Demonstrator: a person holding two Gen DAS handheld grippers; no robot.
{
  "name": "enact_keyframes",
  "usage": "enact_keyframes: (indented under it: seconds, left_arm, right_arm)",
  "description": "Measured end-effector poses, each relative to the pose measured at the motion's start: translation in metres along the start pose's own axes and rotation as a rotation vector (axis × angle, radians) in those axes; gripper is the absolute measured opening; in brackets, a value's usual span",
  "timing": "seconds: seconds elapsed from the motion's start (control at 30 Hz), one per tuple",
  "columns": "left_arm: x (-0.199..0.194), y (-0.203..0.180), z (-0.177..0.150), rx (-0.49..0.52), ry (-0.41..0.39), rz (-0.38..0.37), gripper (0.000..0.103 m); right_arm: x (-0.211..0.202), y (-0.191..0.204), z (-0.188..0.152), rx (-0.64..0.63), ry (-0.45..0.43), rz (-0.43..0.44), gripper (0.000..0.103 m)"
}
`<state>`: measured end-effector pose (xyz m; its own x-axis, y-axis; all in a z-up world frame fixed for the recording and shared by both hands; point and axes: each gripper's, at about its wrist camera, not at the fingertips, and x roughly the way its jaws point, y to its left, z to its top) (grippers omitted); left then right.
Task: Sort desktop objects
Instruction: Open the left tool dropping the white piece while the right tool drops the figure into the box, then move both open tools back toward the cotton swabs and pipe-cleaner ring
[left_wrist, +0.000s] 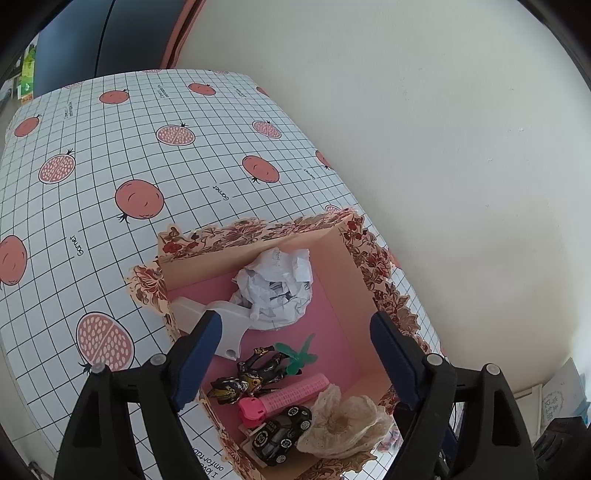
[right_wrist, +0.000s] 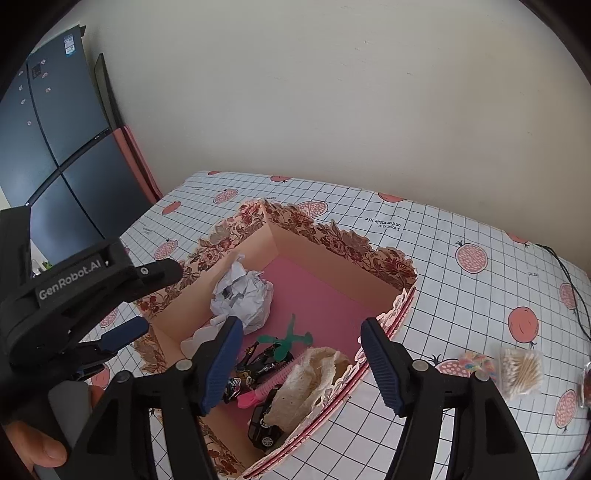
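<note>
An open cardboard box with a floral rim (left_wrist: 258, 230) (right_wrist: 332, 236) and a pink floor stands on the table. In it lie crumpled white paper (left_wrist: 275, 286) (right_wrist: 243, 295), a white plastic piece (left_wrist: 229, 325), a black toy motorbike (left_wrist: 251, 376) (right_wrist: 258, 360), a green plastic palm (left_wrist: 297, 354) (right_wrist: 286, 339), a pink comb (left_wrist: 284, 398), a black toy car (left_wrist: 282, 432) (right_wrist: 264, 428) and a cream lace cloth (left_wrist: 343, 421) (right_wrist: 310, 380). My left gripper (left_wrist: 295, 315) hangs open over the box, holding nothing. My right gripper (right_wrist: 302, 323) is open above the same box, also holding nothing.
The table has a grid cloth with pomegranate prints (left_wrist: 140, 199). Right of the box lie a pack of cotton swabs (right_wrist: 521, 373), a small colourful packet (right_wrist: 476, 363) and a black cable (right_wrist: 569, 280). A wall is close behind, a dark fridge (right_wrist: 55, 147) at the left.
</note>
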<state>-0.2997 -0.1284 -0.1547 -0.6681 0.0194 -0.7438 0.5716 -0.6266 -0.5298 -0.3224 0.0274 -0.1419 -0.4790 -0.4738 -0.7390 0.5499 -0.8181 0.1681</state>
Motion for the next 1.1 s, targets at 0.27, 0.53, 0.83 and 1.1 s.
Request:
enact_keyframes:
  seconds: [0.27,0.53,0.83,1.1]
  left_arm:
    - [0.001,0.0,0.0,0.002,0.003,0.008,0.084]
    - [0.003,-0.001,-0.001,-0.005,0.014,-0.006,0.085]
    - [0.004,-0.005,-0.002,0.011,0.017,0.003,0.085]
    - [0.001,-0.008,-0.003,0.033,0.002,0.015,0.097]
  right_arm:
    - [0.002,-0.011,0.001,0.036,0.012,-0.028,0.085]
    - [0.002,-0.026,0.002,0.095,0.022,-0.05,0.093]
    - [-0.002,-0.037,0.001,0.134,0.036,-0.068,0.093]
    - [-0.009,-0.042,0.003,0.121,0.017,-0.088,0.103]
